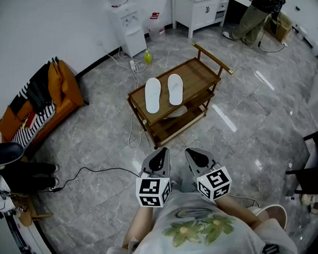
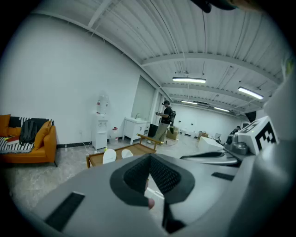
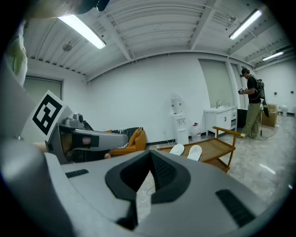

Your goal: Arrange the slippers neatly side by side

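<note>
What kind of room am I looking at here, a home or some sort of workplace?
Probably a big workshop or studio hall dressed with a few home pieces: an orange sofa, a water dispenser and a wooden cart holding two white slippers, all under long strip lights.

Head view: from high above the person, facing forward and steeply down; left gripper (image 1: 159, 153) and right gripper (image 1: 194, 153) close under the lens, wooden cart (image 1: 201, 73) well beyond on the floor (image 1: 95, 142).

Left gripper view: low, nearly level, looking along its own jaws, right gripper at the frame's right edge, cart far off.

Right gripper view: same low height, left gripper at the frame's left edge, cart perhaps slightly nearer, hard to judge through the wide-angle bend.

Shared by all three: cart, slippers (image 1: 152, 94), orange sofa (image 1: 66, 88), water dispenser (image 1: 130, 28).
</note>
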`<act>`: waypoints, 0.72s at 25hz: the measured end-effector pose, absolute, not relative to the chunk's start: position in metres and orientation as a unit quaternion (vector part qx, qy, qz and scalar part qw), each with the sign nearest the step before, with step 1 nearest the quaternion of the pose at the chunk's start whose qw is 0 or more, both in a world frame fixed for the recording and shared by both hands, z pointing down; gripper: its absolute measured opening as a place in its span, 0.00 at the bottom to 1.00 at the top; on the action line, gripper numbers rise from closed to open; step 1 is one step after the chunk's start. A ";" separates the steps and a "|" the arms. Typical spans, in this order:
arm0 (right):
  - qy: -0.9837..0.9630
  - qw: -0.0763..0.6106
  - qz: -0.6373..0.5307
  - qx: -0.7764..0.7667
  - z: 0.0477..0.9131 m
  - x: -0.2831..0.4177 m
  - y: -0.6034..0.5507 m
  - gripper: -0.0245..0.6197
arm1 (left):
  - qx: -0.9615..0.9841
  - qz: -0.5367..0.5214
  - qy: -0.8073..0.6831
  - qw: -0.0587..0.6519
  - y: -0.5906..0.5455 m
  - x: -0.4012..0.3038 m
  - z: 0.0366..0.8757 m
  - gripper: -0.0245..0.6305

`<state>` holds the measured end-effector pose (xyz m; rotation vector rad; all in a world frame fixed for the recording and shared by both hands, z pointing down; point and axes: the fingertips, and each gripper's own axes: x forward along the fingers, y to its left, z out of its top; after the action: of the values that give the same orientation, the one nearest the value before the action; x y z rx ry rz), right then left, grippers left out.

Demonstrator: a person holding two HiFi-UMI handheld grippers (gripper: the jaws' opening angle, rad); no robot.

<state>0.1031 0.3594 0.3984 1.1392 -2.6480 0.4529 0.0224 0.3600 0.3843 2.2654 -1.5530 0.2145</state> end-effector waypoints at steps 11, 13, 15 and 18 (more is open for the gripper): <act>-0.902 0.099 0.160 0.389 0.396 0.103 0.326 0.05 | 0.806 0.091 -0.551 0.196 0.328 0.024 0.384 0.06; -0.901 0.098 0.163 0.389 0.396 0.102 0.314 0.05 | 0.804 0.092 -0.554 0.198 0.317 0.021 0.385 0.06; -0.901 0.099 0.168 0.387 0.399 0.103 0.303 0.05 | 0.800 0.093 -0.557 0.202 0.307 0.020 0.387 0.06; -0.902 0.101 0.173 0.382 0.402 0.105 0.288 0.05 | 0.798 0.096 -0.559 0.206 0.291 0.022 0.390 0.06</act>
<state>0.1045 0.2878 0.4020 1.1285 -2.6648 0.5100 0.0216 0.2912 0.3903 2.2222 -1.5568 0.2665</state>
